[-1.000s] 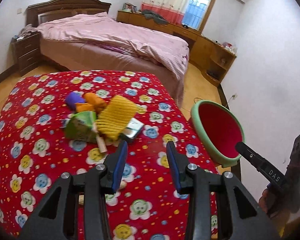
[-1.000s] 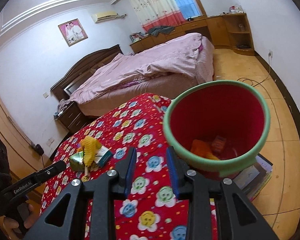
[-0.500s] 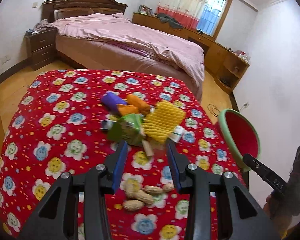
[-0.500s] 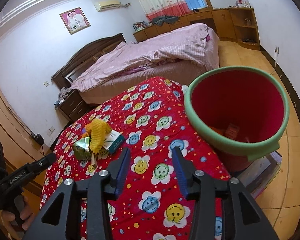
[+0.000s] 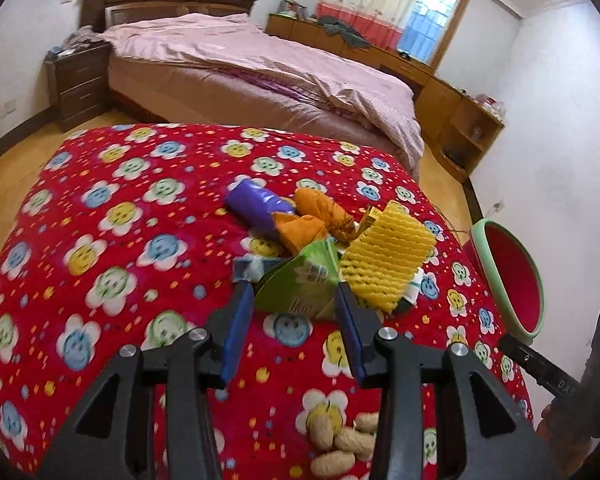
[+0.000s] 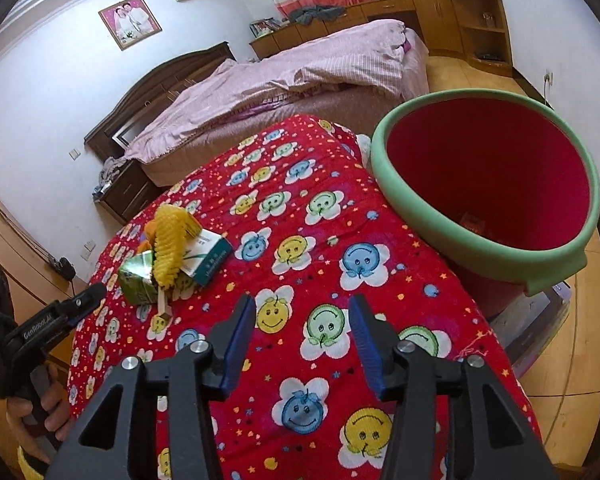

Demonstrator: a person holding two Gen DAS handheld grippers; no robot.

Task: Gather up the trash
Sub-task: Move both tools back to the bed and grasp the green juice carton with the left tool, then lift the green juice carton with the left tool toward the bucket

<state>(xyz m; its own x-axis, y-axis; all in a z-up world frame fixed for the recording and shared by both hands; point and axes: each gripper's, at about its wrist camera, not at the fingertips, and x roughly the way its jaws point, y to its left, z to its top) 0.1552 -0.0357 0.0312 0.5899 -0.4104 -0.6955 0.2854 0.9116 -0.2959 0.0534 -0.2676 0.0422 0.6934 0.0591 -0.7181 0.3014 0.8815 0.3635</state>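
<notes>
A pile of trash lies on the red flower-print table (image 5: 112,240): a green drink carton (image 5: 300,284), a yellow foam net (image 5: 384,260), orange wrappers (image 5: 312,220), a purple wrapper (image 5: 256,206) and a white-green box (image 6: 208,256). Peanuts (image 5: 340,440) lie nearer me. My left gripper (image 5: 296,300) is open, its blue pads on either side of the green carton. My right gripper (image 6: 302,312) is open and empty above the cloth, left of the red bin with a green rim (image 6: 488,184). The bin holds a few scraps.
A bed with pink covers (image 5: 260,68) stands behind the table. A dark nightstand (image 5: 80,84) is at the left and wooden cabinets (image 5: 460,120) at the right. The bin (image 5: 512,280) stands off the table's right edge.
My left gripper has moved forward to the pile and now flanks the green carton. My right gripper has opened wider and drawn back from the bin over the table.
</notes>
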